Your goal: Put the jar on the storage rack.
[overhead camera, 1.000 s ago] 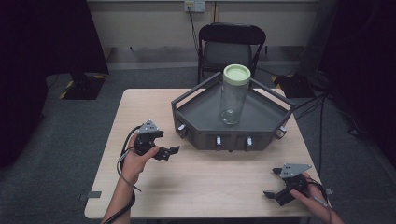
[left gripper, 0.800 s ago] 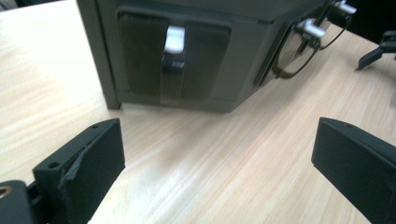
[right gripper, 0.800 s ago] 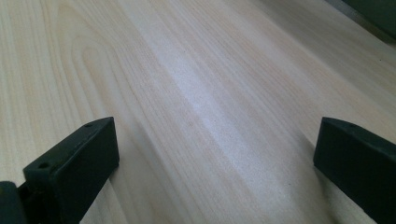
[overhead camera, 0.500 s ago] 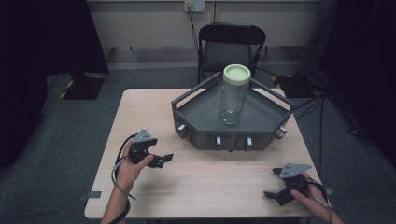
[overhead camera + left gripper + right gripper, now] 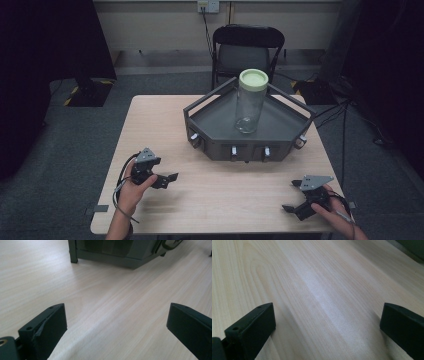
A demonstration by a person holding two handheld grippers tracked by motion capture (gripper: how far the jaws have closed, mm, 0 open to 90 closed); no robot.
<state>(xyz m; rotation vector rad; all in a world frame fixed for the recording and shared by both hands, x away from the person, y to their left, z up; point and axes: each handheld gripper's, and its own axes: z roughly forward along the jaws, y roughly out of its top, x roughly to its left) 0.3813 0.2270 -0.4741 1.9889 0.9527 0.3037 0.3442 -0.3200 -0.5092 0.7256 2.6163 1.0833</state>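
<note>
On the near half of the wooden surface both tools rest low and well apart: the left hand-held gripper near the left edge, the right hand-held gripper near the front right corner, each with its jaws spread wide and nothing between them — the two gripper views look along bare wood grain. The clear jar with the pale green lid stands upright inside the dark angular tray at the far middle of the surface, touched by neither tool. I judge this a waiting or starting step, with the work on the jar not begun; the next move would call for a reach forward over the tray's raised rail, probably one tool steadying the glass body and the other taking the lid. In the left gripper view the tray is cut off at the top, so the jar cannot be seen from there. Whether the jar holds anything — and whether its lid is screwed tight — cannot be made out.
</note>
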